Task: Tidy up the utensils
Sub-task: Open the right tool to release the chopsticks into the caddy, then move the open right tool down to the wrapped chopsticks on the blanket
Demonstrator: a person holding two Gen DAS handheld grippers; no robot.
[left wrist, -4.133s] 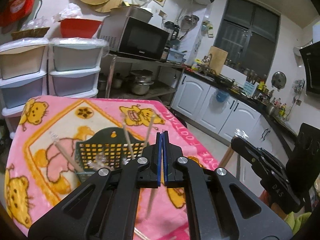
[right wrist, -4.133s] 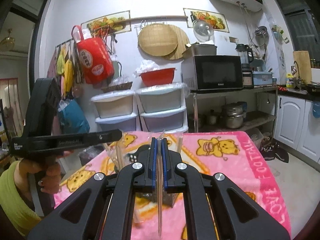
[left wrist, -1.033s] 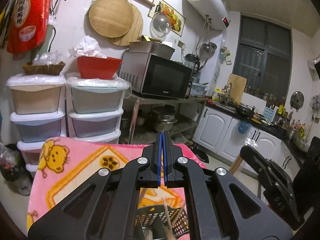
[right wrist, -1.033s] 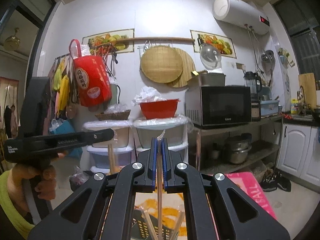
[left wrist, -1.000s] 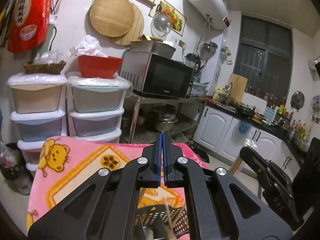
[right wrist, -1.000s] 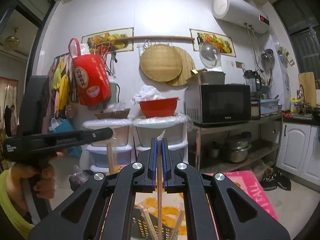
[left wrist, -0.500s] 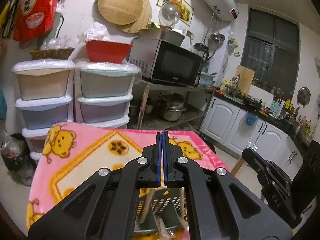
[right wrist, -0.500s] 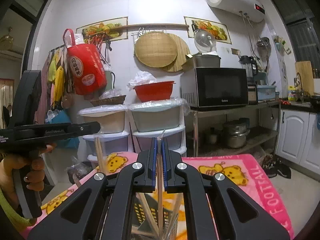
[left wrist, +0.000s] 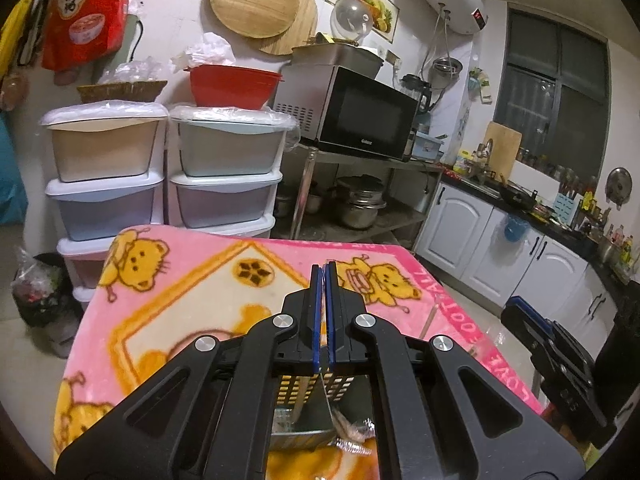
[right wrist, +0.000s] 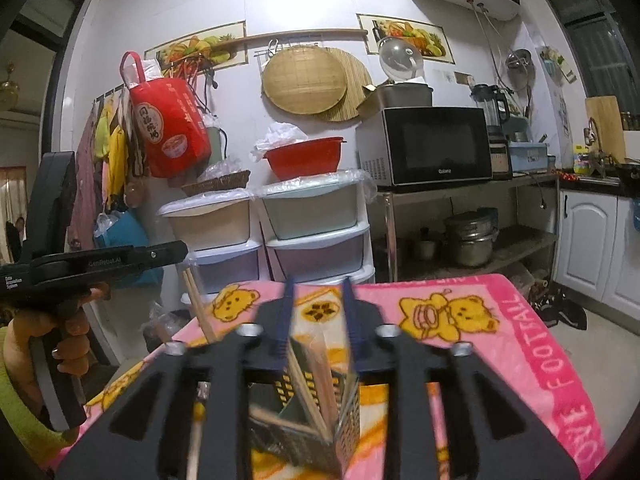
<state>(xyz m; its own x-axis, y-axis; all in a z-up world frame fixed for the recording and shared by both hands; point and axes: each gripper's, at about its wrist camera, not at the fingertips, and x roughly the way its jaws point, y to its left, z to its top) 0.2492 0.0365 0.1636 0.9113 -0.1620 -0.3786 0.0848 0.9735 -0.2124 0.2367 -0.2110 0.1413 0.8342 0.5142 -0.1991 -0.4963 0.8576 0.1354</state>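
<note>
A dark perforated utensil basket point(right wrist: 308, 412) stands on the pink bear blanket point(right wrist: 520, 344) and holds several wrapped wooden chopsticks point(right wrist: 316, 384). My right gripper point(right wrist: 318, 308) is open just above the basket, and a chopstick stands in the basket below the gap. My left gripper point(left wrist: 325, 312) is shut on a thin wrapped chopstick point(left wrist: 300, 404) that hangs down toward the basket point(left wrist: 316, 396). In the right wrist view the left gripper's body point(right wrist: 100, 264) shows at left, with its chopstick point(right wrist: 198, 308) sticking down.
Stacked plastic drawers point(left wrist: 168, 176) stand behind the table. A microwave point(left wrist: 360, 116) sits on a metal rack with pots point(left wrist: 360, 208). White cabinets point(left wrist: 500, 248) run along the right. A bin bag point(left wrist: 36, 292) sits on the floor at left.
My right gripper has opened and let its chopstick drop into the basket. Both grippers have come lower over the table.
</note>
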